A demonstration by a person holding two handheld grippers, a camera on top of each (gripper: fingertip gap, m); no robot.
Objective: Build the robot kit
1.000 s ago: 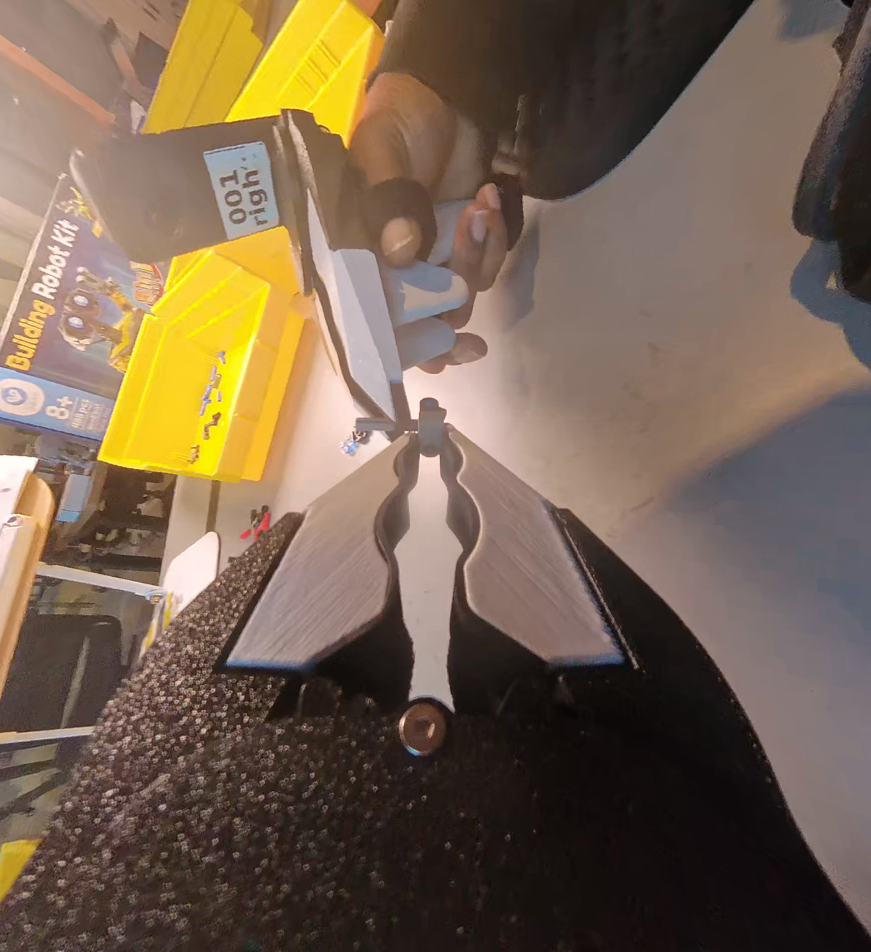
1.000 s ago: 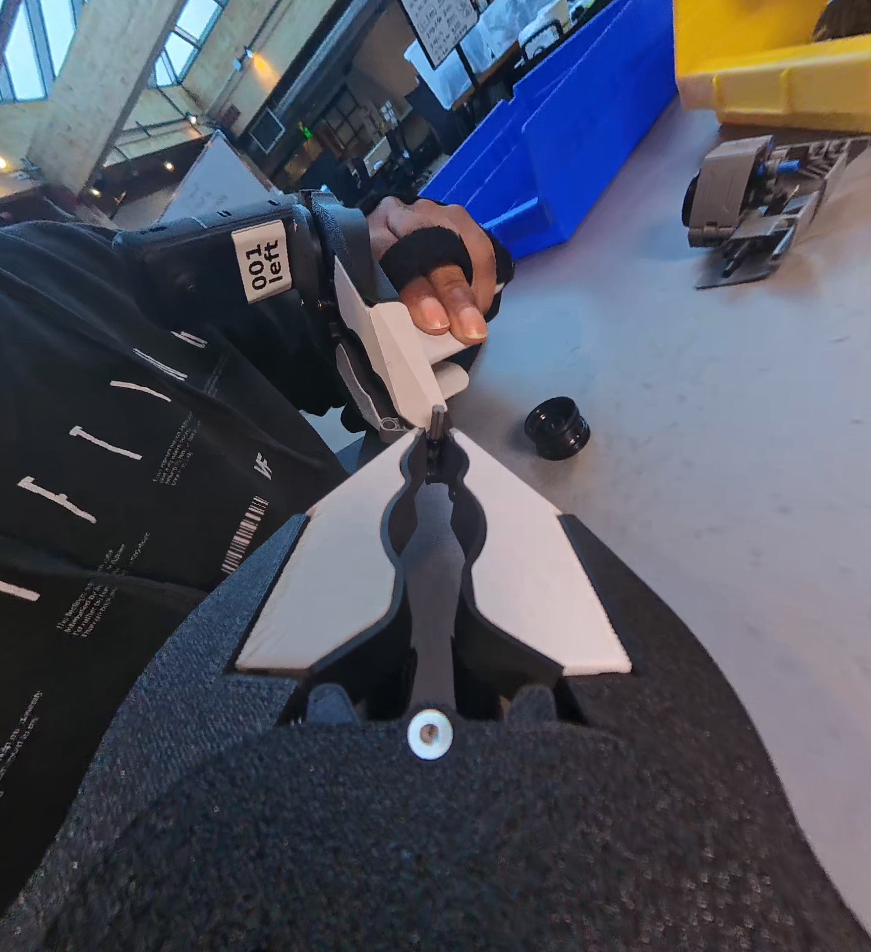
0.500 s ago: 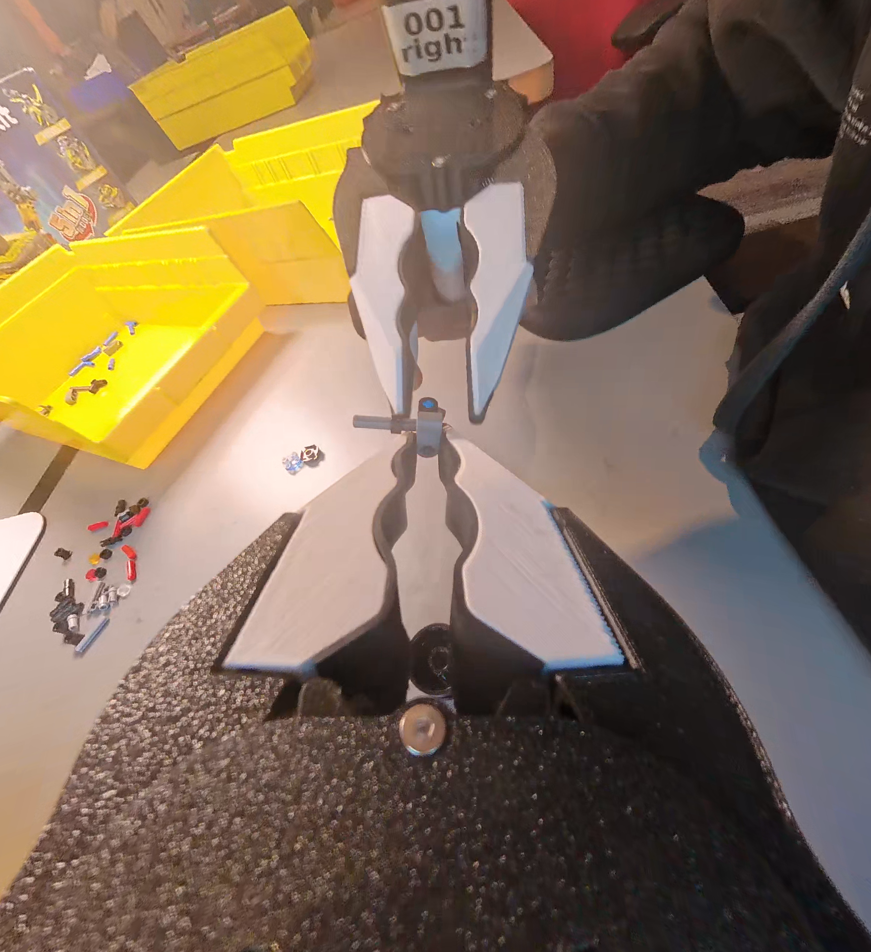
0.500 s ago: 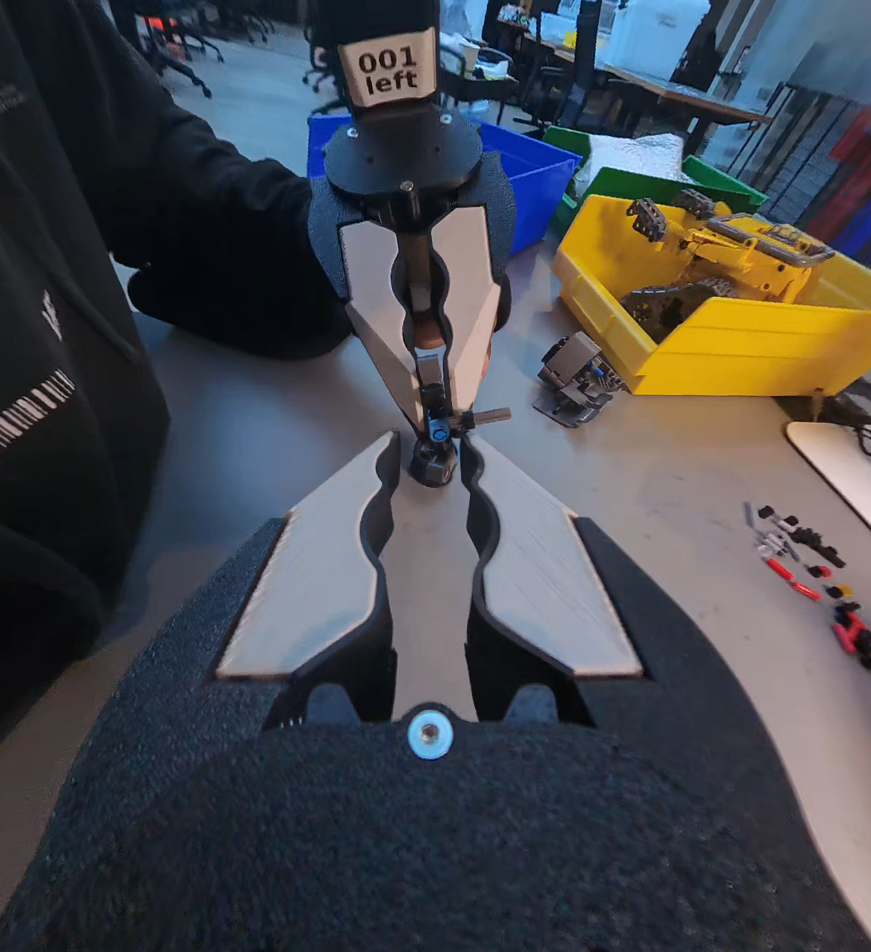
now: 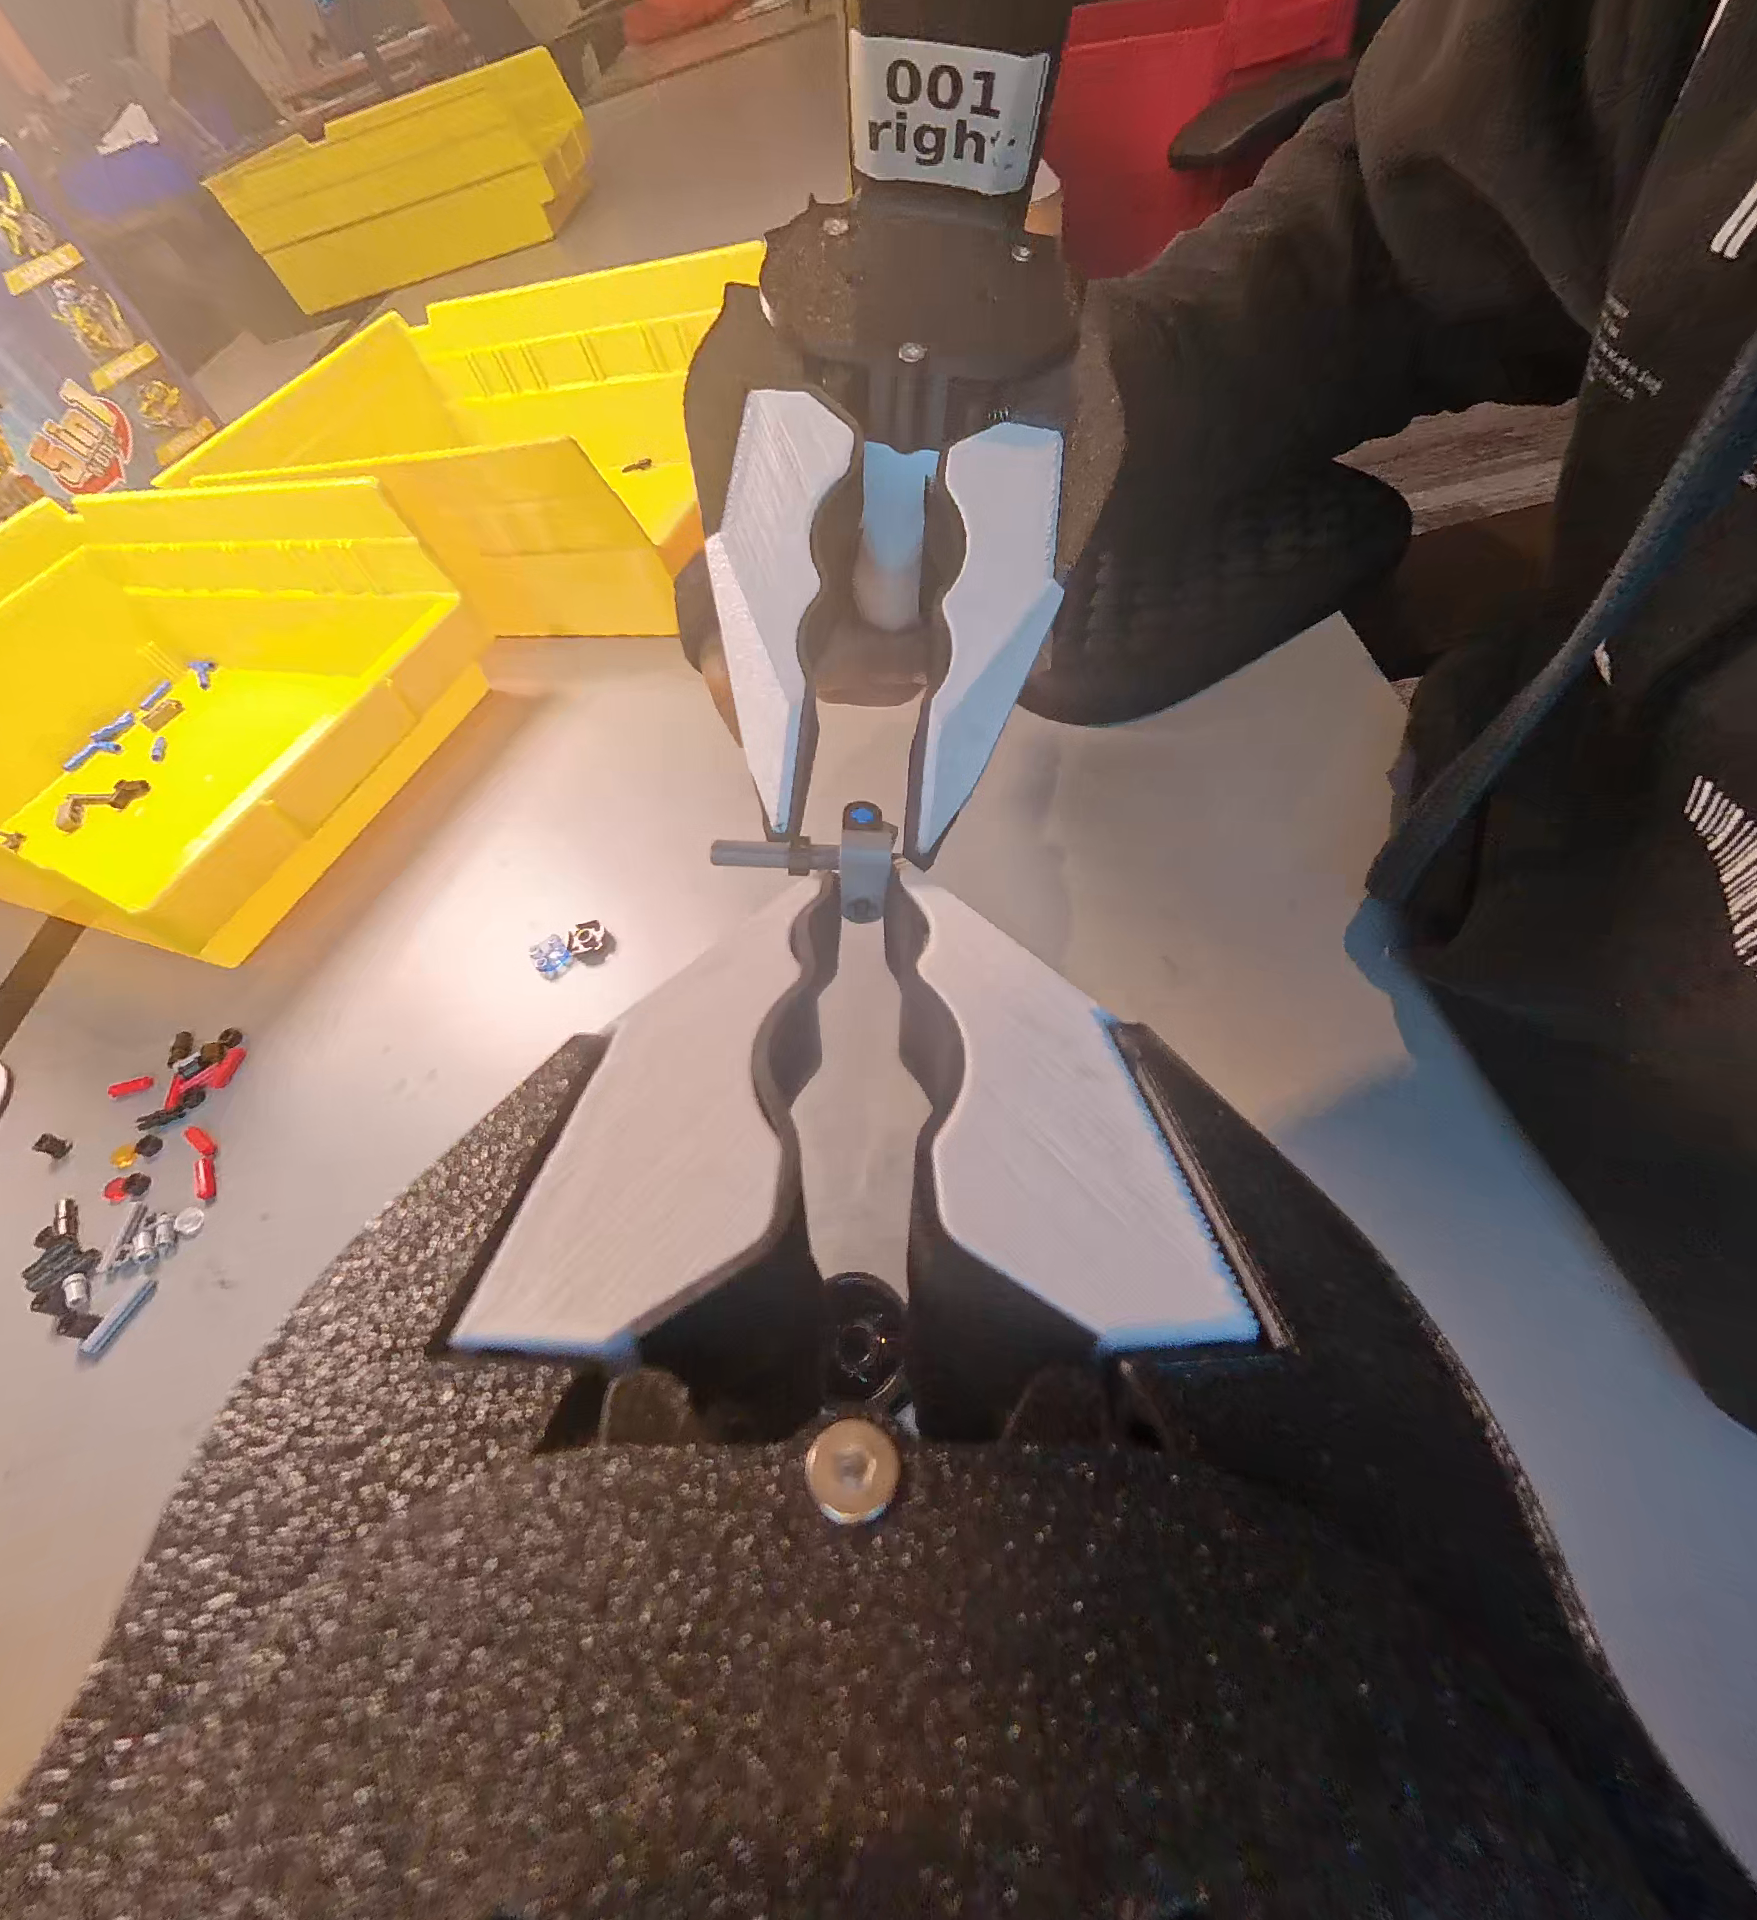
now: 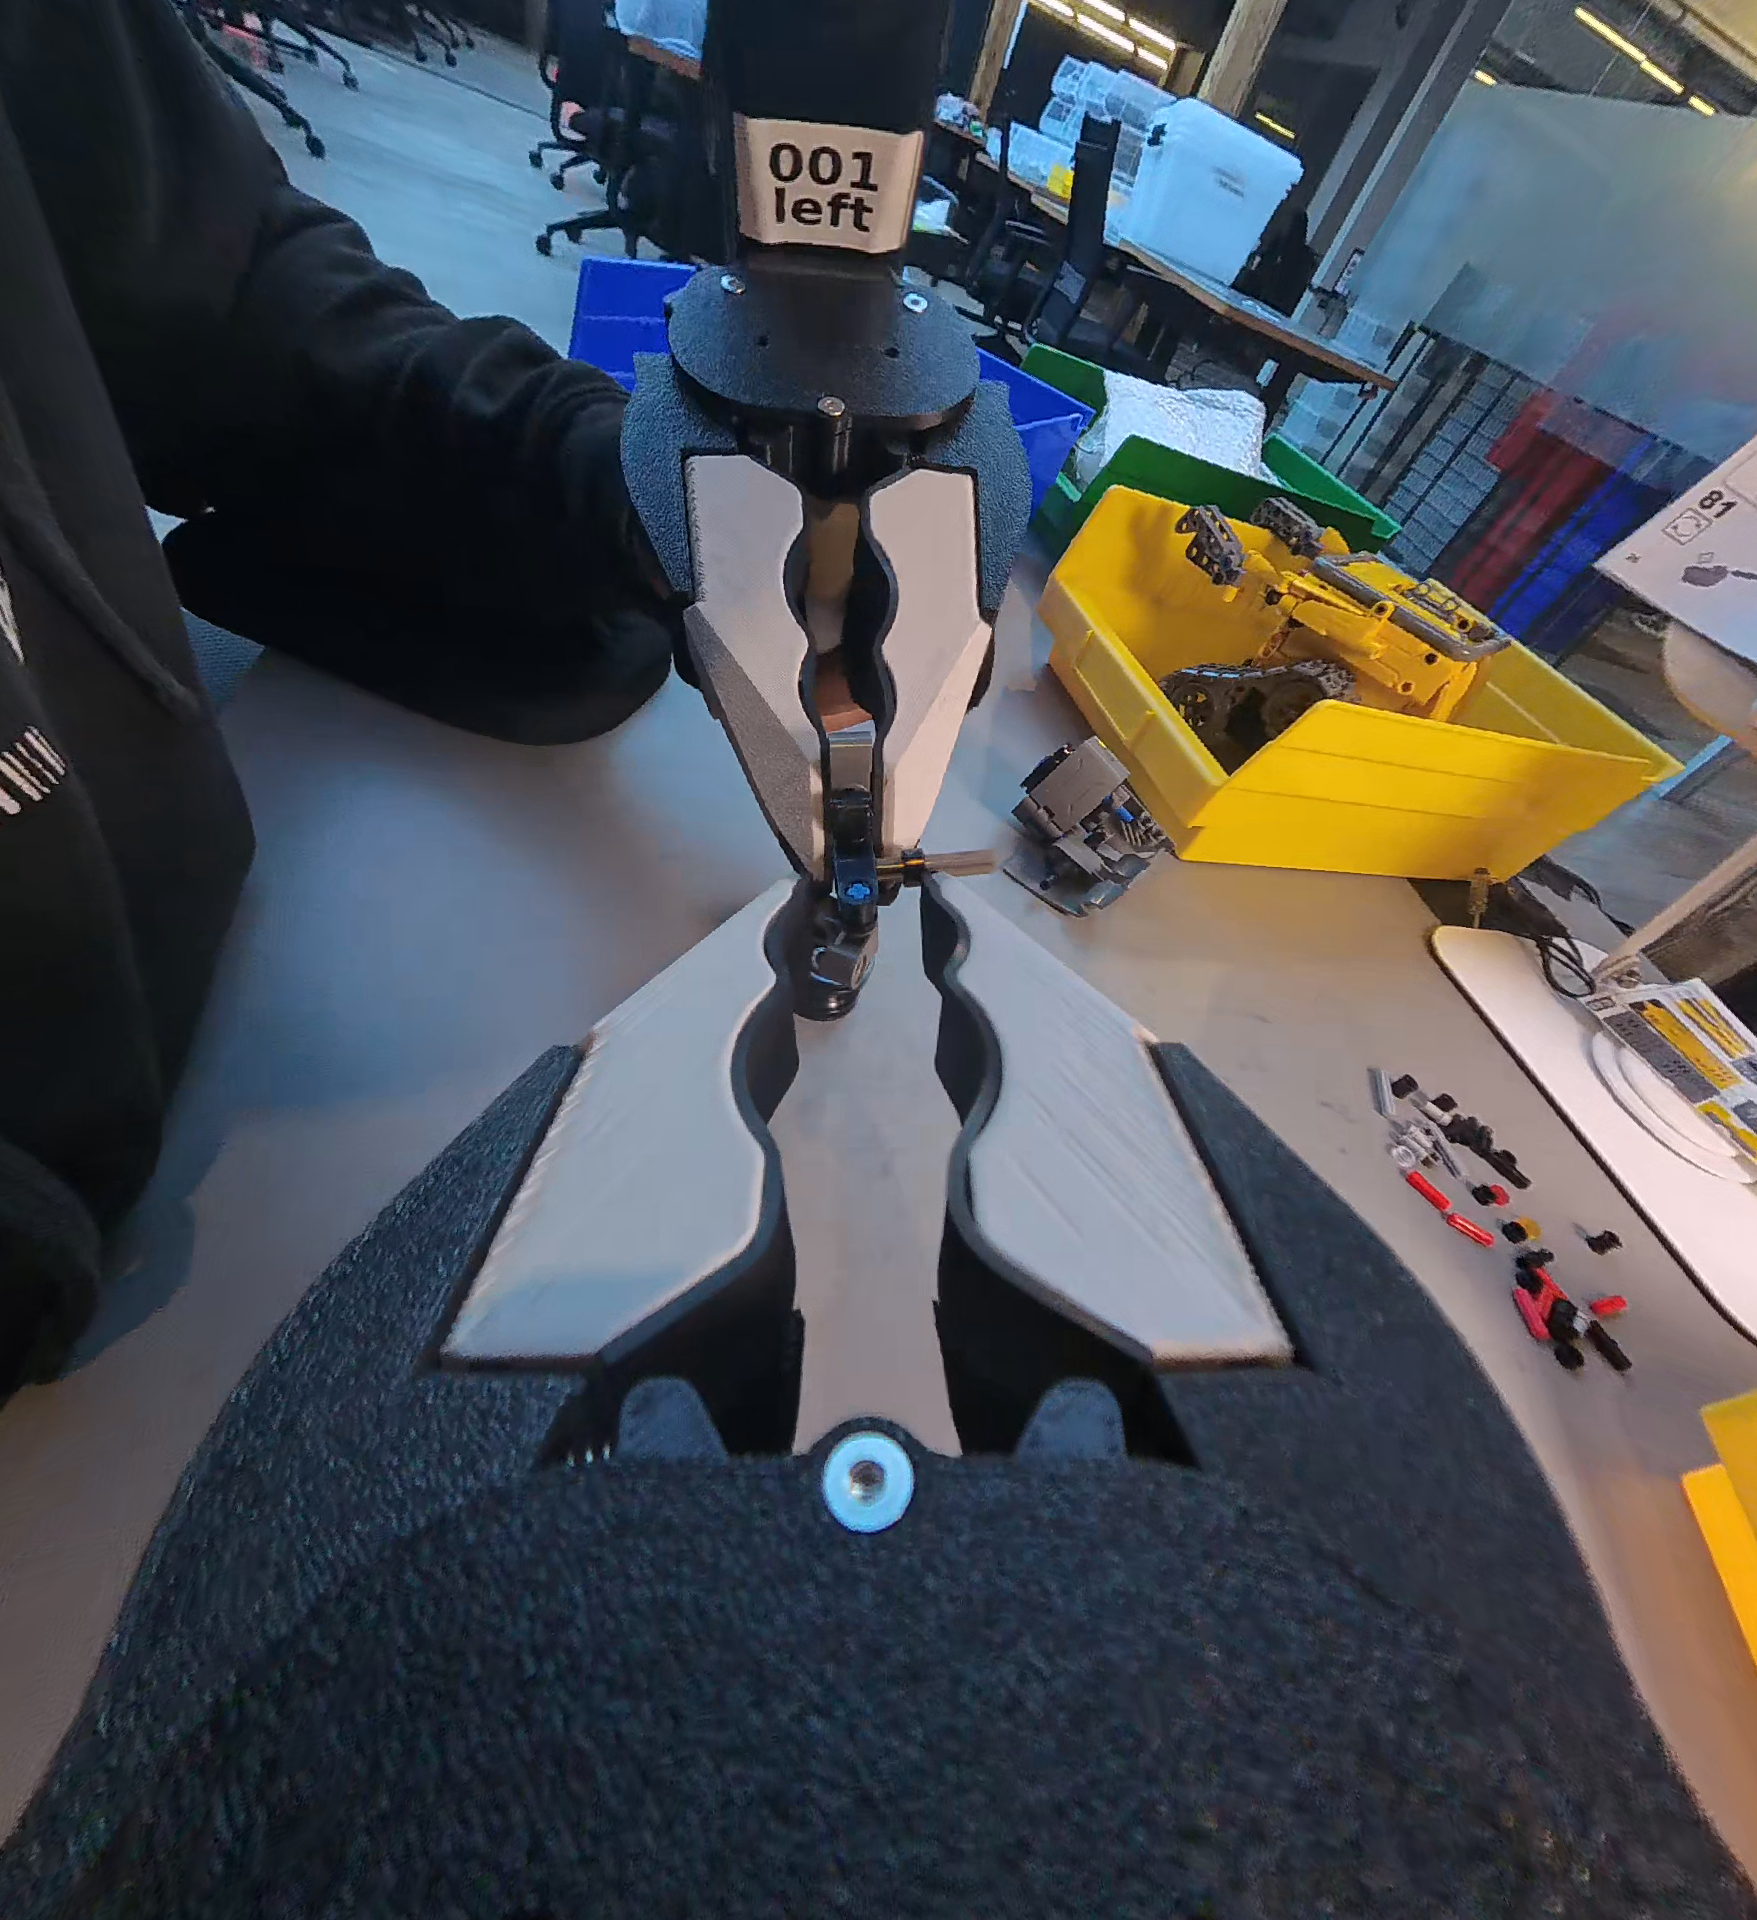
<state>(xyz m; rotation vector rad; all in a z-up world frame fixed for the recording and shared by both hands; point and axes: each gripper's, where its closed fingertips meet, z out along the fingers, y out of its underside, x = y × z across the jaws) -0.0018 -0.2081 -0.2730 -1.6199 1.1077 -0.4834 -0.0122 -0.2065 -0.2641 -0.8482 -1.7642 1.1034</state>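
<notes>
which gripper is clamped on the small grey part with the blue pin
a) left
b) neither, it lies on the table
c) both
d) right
a: in the left wrist view the left gripper is shut on the grey part, while the right gripper stands open, its tips either side of the part without closing on it.

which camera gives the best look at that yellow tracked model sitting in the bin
The right wrist view: the yellow model lies in plain sight in a yellow bin, tracks and grey frame visible. The left wrist view shows other yellow bins holding only small loose parts; the model does not appear there.
</notes>
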